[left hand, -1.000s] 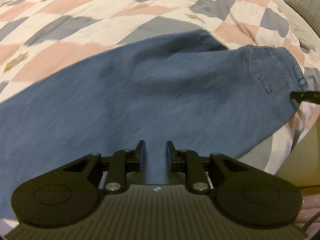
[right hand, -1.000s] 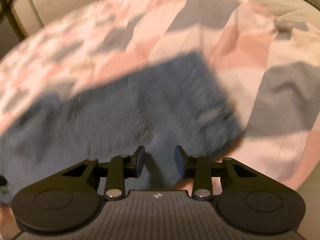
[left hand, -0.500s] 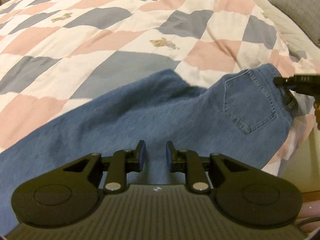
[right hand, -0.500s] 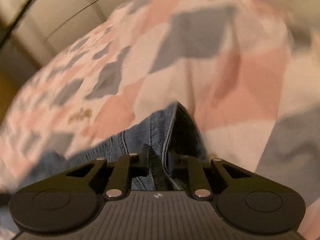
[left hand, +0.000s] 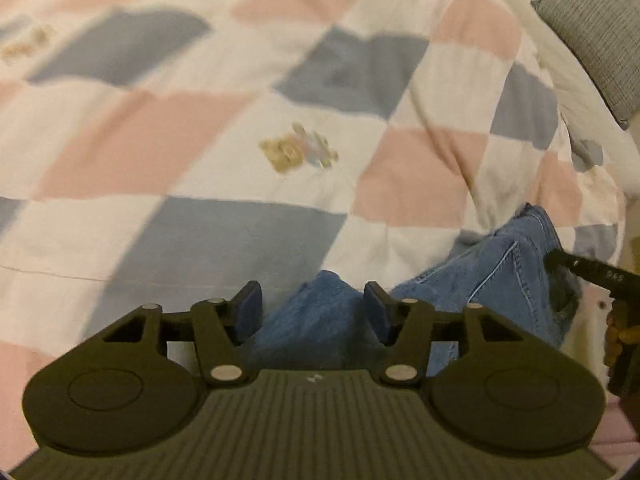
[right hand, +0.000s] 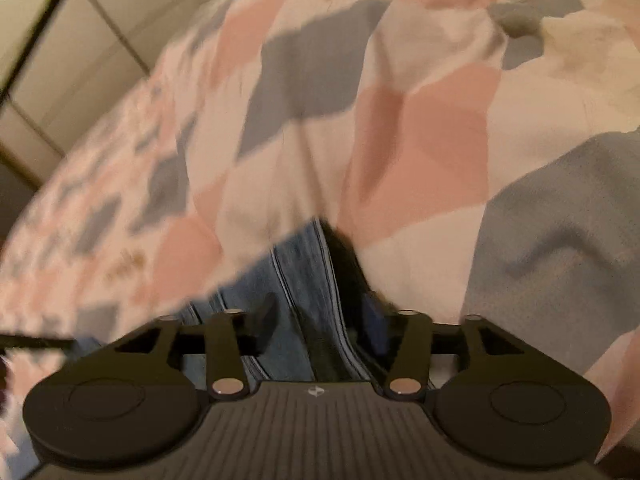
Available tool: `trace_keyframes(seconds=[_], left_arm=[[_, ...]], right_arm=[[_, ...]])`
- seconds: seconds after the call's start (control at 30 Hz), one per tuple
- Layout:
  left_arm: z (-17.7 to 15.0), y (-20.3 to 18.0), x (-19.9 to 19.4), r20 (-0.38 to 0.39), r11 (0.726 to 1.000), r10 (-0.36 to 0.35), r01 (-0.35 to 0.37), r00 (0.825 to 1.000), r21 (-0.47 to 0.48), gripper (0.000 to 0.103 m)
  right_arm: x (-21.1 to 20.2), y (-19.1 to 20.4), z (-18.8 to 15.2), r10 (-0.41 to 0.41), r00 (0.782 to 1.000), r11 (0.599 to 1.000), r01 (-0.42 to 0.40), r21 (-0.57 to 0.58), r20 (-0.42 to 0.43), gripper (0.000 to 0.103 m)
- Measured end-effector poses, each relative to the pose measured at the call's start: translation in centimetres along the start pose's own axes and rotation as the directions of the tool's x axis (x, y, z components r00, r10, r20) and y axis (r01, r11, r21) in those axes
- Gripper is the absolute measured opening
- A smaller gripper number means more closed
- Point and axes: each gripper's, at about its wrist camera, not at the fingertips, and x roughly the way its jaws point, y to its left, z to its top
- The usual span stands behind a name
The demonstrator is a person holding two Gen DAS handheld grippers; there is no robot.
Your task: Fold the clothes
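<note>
Blue jeans on the bed

The jeans (left hand: 516,264) bunch between both wide-apart grippers: left gripper (left hand: 313,305), right gripper (right hand: 318,314). They seem to run left to right; it's blurry.

Matt blue denim jeans (left hand: 500,276) on a soft checked cloth quilt (left hand: 224,120)

- You worked over a bed spread with a quilt of pink, grey-blue and white diamond patches (left hand: 192,140), a small bear motif (left hand: 298,152) printed mid-quilt.
- A grey woven cushion (left hand: 600,28) lay at the far right.
- Pale panelled cupboard doors (right hand: 80,52) stood behind, dimly lit.
</note>
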Motion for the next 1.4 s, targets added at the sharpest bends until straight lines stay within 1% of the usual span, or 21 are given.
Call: trace_keyframes(seconds=[0.07,0.1,0.13,0.2,0.3,0.4,0.47,0.53,0.57,0.6,0.63,0.73,0.83,0.9,0.97,1.0,1.07,1.17,1.27,1.3,1.4], left_arm=[[0.2,-0.2,1.1,-0.028,0.999,-0.041,0.041,0.999,-0.005,0.019],[0.1,-0.4,1.4,-0.025,0.999,-0.037,0.037,0.999,0.000,0.008],[-0.2,-0.7,1.2,0.002,1.000,-0.021,0.021,1.000,0.014,0.003],[-0.9,-1.0,0.0,0.090,0.999,0.000,-0.003,0.996,0.032,0.001],[-2.2,-0.8,-2.9,0.266,0.999,0.008,-0.018,0.964,0.034,0.000],[-2.7,0.2,-1.0,0.266,0.998,0.064,-0.070,0.962,0.011,0.002],[-2.9,0.2,0.1,0.271,0.993,0.111,-0.121,0.956,0.020,0.003],[-3.0,-0.6,0.8,0.295,0.979,0.166,-0.192,0.941,0.062,0.004],[-3.1,-0.6,0.1,0.326,0.978,0.176,-0.201,0.929,0.047,0.004],[-3.1,-0.3,-0.8,0.359,0.978,0.189,-0.207,0.914,0.012,0.005],[-3.8,-0.5,-1.8,0.366,0.978,0.190,-0.209,0.911,0.015,0.005],[-6.4,-1.1,-4.7,0.371,0.976,0.182,-0.214,0.911,0.046,0.005],[-8.9,-1.7,-7.6,0.376,0.973,0.174,-0.218,0.910,0.078,0.005],[-12.5,-2.9,-7.6,0.304,0.976,0.147,-0.187,0.941,0.108,0.005],[-15.7,-3.4,-6.2,0.234,0.978,0.158,-0.185,0.959,0.095,0.007],[-17.3,-3.6,-5.4,0.199,0.979,0.165,-0.185,0.966,0.088,0.008],[-19.0,-3.4,-3.8,0.168,0.970,0.220,-0.234,0.961,0.068,0.009],[-19.7,-2.8,-4.4,0.207,0.953,0.297,-0.303,0.932,-0.001,0.009],[-20.1,-2.3,-6.0,0.258,0.941,0.337,-0.334,0.905,-0.058,0.009],[-20.4,-2.3,-6.6,0.267,0.938,0.344,-0.340,0.900,-0.062,0.009],[-21.8,-2.5,-7.4,0.278,0.943,0.332,-0.324,0.902,-0.074,0.009]], right_arm=[[0.7,-0.3,0.4,0.035,0.999,0.999,-0.035,0.032,-0.009,0.059],[1.0,-0.4,0.6,0.053,0.999,0.997,-0.052,0.049,-0.013,0.024],[1.0,0.0,0.7,0.051,0.999,0.999,-0.050,0.020,-0.003,0.005],[0.4,1.5,0.9,0.057,0.997,0.996,-0.052,-0.077,0.052,0.006],[-1.1,3.0,1.2,0.077,0.982,0.982,-0.044,-0.186,0.170,0.004],[2.3,1.6,0.7,-0.041,0.995,0.980,0.058,-0.188,0.095,0.002],[4.1,1.9,0.3,-0.077,0.994,0.973,0.092,-0.211,0.075,0.003],[4.0,2.7,0.8,-0.094,0.991,0.969,0.114,-0.218,0.099,0.008],[3.5,2.9,1.0,-0.112,0.987,0.967,0.135,-0.214,0.119,0.012],[2.9,3.0,1.3,-0.131,0.981,0.965,0.158,-0.209,0.140,0.028],[1.7,3.0,1.1,-0.115,0.980,0.968,0.147,-0.202,0.162,0.032],[-2.4,2.9,0.4,-0.055,0.972,0.979,0.098,-0.180,0.228,0.033],[-4.6,3.2,-2.0,0.036,0.987,0.973,0.001,-0.229,0.158,0.032],[-4.4,3.1,-4.2,0.039,0.996,0.964,-0.017,-0.264,0.078,0.032],[-3.1,2.7,-6.1,-0.003,1.000,0.957,0.002,-0.290,-0.005,0.029],[-2.2,2.2,-6.5,-0.035,0.999,0.951,0.032,-0.307,-0.003,0.019],[-0.7,1.1,-6.4,-0.088,0.996,0.945,0.087,-0.315,0.010,0.000],[-2.4,1.1,-5.6,-0.053,0.998,0.960,0.062,-0.272,0.040,0.000],[-5.1,1.0,-6.0,-0.048,0.995,0.974,0.065,-0.218,0.083,0.044],[-6.1,0.7,-6.7,-0.041,0.996,0.982,0.056,-0.178,0.084,0.045],[-6.2,-0.4,-8.1,0.005,0.999,0.996,-0.001,-0.091,0.038,0.045]])
